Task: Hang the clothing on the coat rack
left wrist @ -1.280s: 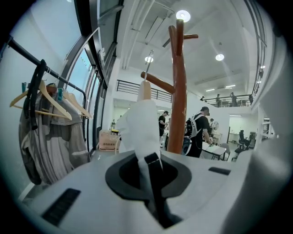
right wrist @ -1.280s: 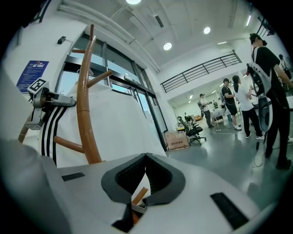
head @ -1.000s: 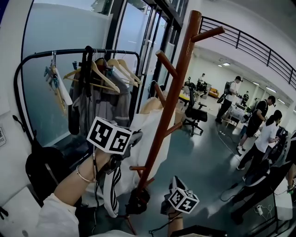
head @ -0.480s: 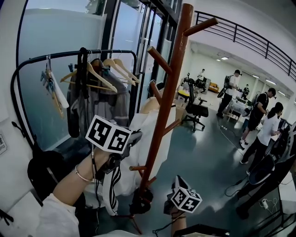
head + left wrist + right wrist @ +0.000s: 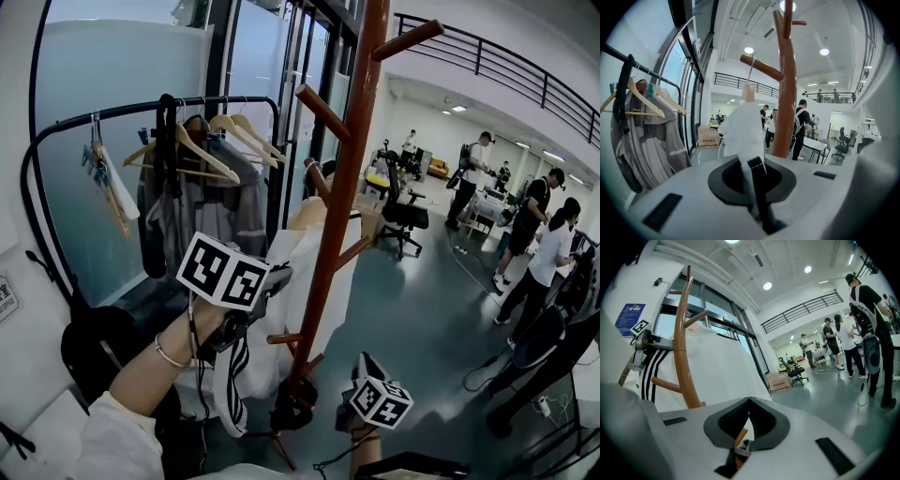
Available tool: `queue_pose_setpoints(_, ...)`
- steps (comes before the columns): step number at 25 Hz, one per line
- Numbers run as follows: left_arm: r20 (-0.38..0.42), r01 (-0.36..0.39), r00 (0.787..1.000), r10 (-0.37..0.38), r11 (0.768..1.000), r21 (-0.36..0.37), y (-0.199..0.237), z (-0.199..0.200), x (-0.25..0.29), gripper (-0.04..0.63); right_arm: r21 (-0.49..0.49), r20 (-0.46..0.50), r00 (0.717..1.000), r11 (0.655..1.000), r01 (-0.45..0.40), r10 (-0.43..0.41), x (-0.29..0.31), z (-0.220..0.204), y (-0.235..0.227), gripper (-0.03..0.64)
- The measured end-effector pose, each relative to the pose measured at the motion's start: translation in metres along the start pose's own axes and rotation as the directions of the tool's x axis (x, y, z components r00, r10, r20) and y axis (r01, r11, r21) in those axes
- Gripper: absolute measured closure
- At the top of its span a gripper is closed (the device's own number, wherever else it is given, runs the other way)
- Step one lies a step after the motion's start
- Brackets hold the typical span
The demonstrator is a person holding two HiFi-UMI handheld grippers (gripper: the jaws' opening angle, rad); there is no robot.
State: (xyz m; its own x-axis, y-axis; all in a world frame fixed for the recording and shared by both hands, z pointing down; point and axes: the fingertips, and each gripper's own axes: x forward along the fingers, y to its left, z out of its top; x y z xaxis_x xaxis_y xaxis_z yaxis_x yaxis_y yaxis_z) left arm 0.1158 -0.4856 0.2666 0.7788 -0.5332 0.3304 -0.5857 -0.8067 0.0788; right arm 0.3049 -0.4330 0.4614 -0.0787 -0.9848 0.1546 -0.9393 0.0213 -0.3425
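A brown wooden coat rack (image 5: 342, 187) with slanting pegs stands in the middle. A white garment (image 5: 295, 272) on a hanger hangs from one of its pegs behind the pole. My left gripper (image 5: 277, 279) is raised beside the pole, shut on the garment's black-striped sleeve (image 5: 230, 375), which dangles below it. In the left gripper view the striped fabric (image 5: 754, 173) is pinched in my left gripper (image 5: 752, 161), with the rack (image 5: 786, 93) just beyond. My right gripper (image 5: 305, 412) sits low by the rack's base, shut (image 5: 747, 401), facing the garment (image 5: 722, 366).
A black clothes rail (image 5: 202, 178) with wooden hangers and grey clothes stands to the left. A black bag (image 5: 94, 347) lies under it. An office chair (image 5: 403, 220) and several people (image 5: 544, 253) are farther off on the right. A cardboard box (image 5: 780, 380) sits by the glass wall.
The head view has shifted a little, so the rack's pole sits slightly further left and more upright. Both grippers keep their places and their grip.
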Motion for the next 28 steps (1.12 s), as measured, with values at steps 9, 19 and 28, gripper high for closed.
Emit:
queue_pose_setpoints(9, -0.012, 0.010, 1.000, -0.010, 1.000, -0.002, 0.001, -0.003, 0.004, 0.572, 0.011, -0.008, 1.000, 1.000, -0.002, 0.002, 0.005, -0.005, 0.001, 0.594)
queue_pose_setpoints(19, -0.022, 0.021, 1.000, -0.021, 1.000, 0.004, -0.002, -0.009, 0.007, 0.572, 0.026, -0.011, 1.000, 1.000, 0.002, -0.002, 0.004, -0.010, -0.002, 0.594)
queue_pose_setpoints(28, -0.051, 0.043, 0.998, -0.041, 0.999, 0.032, -0.007, -0.021, 0.005, 0.569, 0.035, -0.024, 1.000, 0.999, 0.006, -0.006, 0.001, -0.020, -0.003, 0.594)
